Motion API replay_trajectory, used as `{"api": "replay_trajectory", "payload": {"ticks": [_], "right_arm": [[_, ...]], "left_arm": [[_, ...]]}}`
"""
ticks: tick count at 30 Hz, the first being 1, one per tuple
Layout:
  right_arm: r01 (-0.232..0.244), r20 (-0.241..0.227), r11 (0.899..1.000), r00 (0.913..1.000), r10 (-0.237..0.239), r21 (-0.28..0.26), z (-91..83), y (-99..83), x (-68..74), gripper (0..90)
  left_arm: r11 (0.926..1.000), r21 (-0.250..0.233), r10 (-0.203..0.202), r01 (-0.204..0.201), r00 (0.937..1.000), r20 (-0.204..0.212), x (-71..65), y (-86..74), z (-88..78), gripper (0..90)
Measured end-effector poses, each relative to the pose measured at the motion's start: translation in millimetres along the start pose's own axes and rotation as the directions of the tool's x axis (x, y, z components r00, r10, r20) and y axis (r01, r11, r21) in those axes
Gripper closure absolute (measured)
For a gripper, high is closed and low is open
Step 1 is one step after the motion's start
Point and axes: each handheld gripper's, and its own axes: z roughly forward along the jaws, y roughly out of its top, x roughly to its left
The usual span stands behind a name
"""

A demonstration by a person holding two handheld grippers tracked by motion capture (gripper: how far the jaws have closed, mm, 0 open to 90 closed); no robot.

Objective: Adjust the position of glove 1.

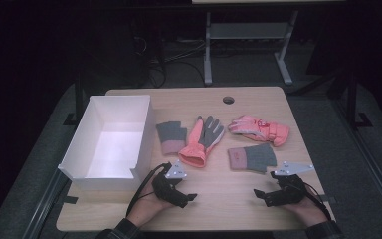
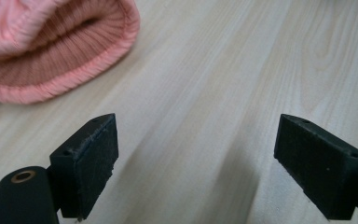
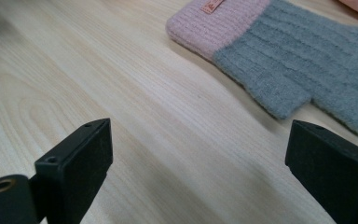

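Note:
Several gloves lie on the wooden table (image 1: 219, 199). A grey fingerless glove with a pink cuff (image 1: 171, 135) lies beside the box. Right of it is an orange and grey glove (image 1: 202, 140), its ribbed orange cuff (image 2: 51, 46) close ahead of my left gripper (image 2: 196, 163). A pink ski glove (image 1: 259, 128) lies at the right, and a second grey and pink fingerless glove (image 1: 251, 158) (image 3: 284, 60) lies nearer me. My left gripper (image 1: 188, 198) rests open near the front edge, nothing between its jaws. My right gripper (image 1: 261, 195) (image 3: 200, 177) is open too, just short of that fingerless glove.
An open white box (image 1: 110, 142), with nothing in it, stands at the table's left side. A round cable hole (image 1: 228, 100) sits near the far edge. Beyond the table are cables on the floor and the metal legs of another table (image 1: 208, 50).

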Motion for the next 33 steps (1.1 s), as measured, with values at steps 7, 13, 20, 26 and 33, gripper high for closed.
{"api": "replay_trajectory", "payload": {"ticks": [7,13,20,26,33], "right_arm": [[-0.006,-0.003,1.0,1.0,0.006,0.003,-1.2,1.2,-1.1,4.3],[-0.023,-0.004,1.0,0.9997,0.023,-0.008,-6.6,9.9,-3.5,14.4],[-0.015,0.008,0.999,0.9999,0.015,-0.045,-0.6,27.9,-6.1,44.9],[-0.002,0.016,1.0,0.9999,0.002,-0.03,12.8,43.4,-5.1,69.0],[-0.001,0.017,1.0,0.9999,0.001,-0.019,26.1,55.6,-9.2,89.2]], "left_arm": [[0.9998,0.017,-0.01,0.01,0.9995,0.028,1.1,3.9,-3.3,13.3],[0.9984,0.026,-0.052,0.051,0.9966,0.063,3.0,2.8,-5.0,13.4],[0.9989,0.013,-0.046,0.045,0.9962,0.074,1.4,2.7,-6.6,13.7],[0.9997,0.003,-0.024,0.024,0.9973,0.07,-0.2,3.5,-8.2,13.6],[0.9994,-0.031,-0.011,0.013,0.9993,0.036,2.3,0.4,-8.8,13.5]]}}
